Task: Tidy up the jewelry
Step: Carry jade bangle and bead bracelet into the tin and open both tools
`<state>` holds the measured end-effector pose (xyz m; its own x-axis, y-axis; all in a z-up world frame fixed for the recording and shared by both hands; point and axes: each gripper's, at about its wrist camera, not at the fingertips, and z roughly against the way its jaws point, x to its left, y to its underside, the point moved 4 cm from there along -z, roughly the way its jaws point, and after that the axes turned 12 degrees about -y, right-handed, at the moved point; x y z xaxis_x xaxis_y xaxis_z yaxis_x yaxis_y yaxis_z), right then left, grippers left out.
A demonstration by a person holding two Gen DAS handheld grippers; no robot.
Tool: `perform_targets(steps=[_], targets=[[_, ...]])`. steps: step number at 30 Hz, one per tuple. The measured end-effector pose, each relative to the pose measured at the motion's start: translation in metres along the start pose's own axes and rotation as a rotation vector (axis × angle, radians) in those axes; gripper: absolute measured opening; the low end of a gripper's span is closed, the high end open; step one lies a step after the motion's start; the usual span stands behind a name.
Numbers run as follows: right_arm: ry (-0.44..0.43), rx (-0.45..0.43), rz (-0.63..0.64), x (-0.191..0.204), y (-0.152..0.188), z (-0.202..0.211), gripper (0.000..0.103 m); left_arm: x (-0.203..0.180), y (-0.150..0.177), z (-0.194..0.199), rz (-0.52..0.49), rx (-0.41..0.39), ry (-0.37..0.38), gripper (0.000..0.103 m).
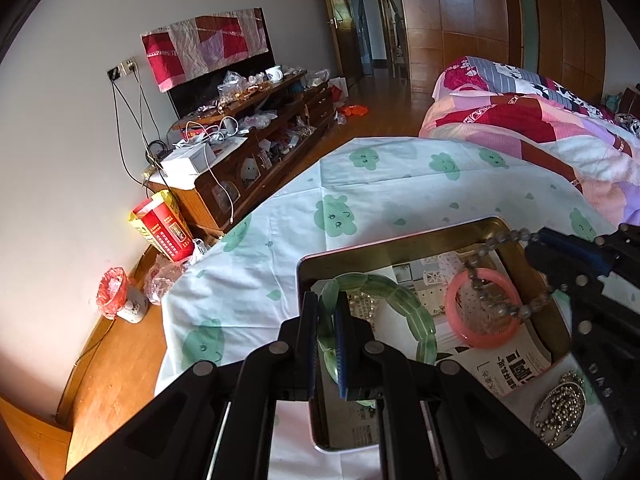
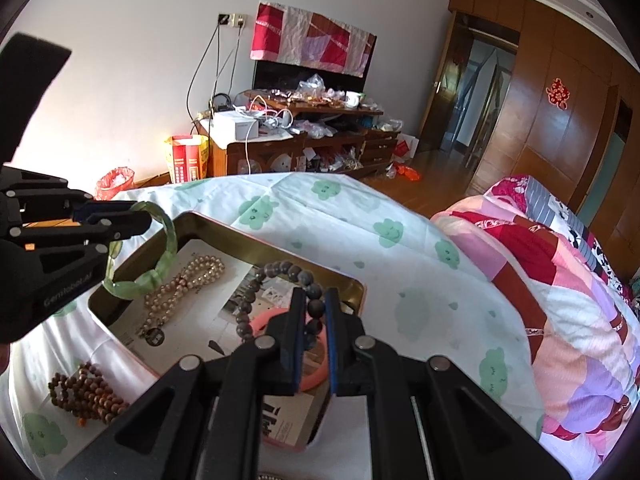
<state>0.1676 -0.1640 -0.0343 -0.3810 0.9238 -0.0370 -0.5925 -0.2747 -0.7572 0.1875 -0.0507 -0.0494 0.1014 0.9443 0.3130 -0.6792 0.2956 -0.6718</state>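
Observation:
A gold-rimmed tin tray [image 1: 404, 240] [image 2: 224, 224], lined with printed paper, sits on a table with a white cloth. My left gripper [image 1: 328, 312] is shut on a green jade bracelet [image 1: 396, 296] [image 2: 160, 264] and holds it over the tray's left part. My right gripper [image 2: 314, 312], seen from the side in the left wrist view [image 1: 560, 252], is shut on a dark bead bracelet [image 2: 276, 272] [image 1: 492, 272] above a pink bangle [image 1: 480, 336] [image 2: 260, 322]. A pearl necklace [image 2: 184, 284] lies in the tray.
A brown bead strand [image 2: 84, 396] and a rhinestone piece [image 1: 560, 408] lie on the cloth [image 1: 400, 192] beside the tray. A bed with a patchwork quilt [image 2: 560, 280] stands to the right. A cluttered wooden cabinet [image 2: 300, 148] is by the far wall.

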Motion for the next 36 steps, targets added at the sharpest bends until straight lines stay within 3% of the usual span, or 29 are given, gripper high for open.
perform_targets(steps=[11,23,26,27,28,30,31,32,36], targets=[[-0.002,0.07,-0.018,-0.004,0.013,-0.031,0.011,-0.016,0.013,-0.021,-0.027,0.044,0.01,0.007],[-0.007,0.084,-0.024,-0.002,0.019,-0.036,0.011,-0.026,0.016,-0.029,-0.052,0.059,0.021,0.009],[-0.002,0.092,-0.02,-0.002,0.02,-0.038,0.011,-0.027,0.018,-0.031,-0.054,0.076,0.02,0.017],[0.005,0.094,-0.019,-0.003,0.022,-0.038,0.013,-0.027,0.018,-0.031,-0.052,0.073,0.012,0.025],[0.008,0.095,-0.021,-0.002,0.022,-0.038,0.021,-0.026,0.019,-0.03,-0.049,0.066,0.006,0.031],[0.013,0.088,-0.027,-0.003,0.022,-0.037,0.04,-0.024,0.018,-0.026,-0.039,0.049,-0.006,0.064],[0.017,0.078,-0.027,-0.003,0.022,-0.034,0.052,-0.022,0.018,-0.023,-0.034,0.036,-0.014,0.07],[0.023,0.067,-0.024,-0.002,0.022,-0.032,0.057,-0.021,0.017,-0.019,-0.03,0.019,-0.018,0.074],[0.028,0.054,-0.03,-0.002,0.022,-0.025,0.058,-0.017,0.017,-0.012,-0.033,0.009,-0.008,0.074]])
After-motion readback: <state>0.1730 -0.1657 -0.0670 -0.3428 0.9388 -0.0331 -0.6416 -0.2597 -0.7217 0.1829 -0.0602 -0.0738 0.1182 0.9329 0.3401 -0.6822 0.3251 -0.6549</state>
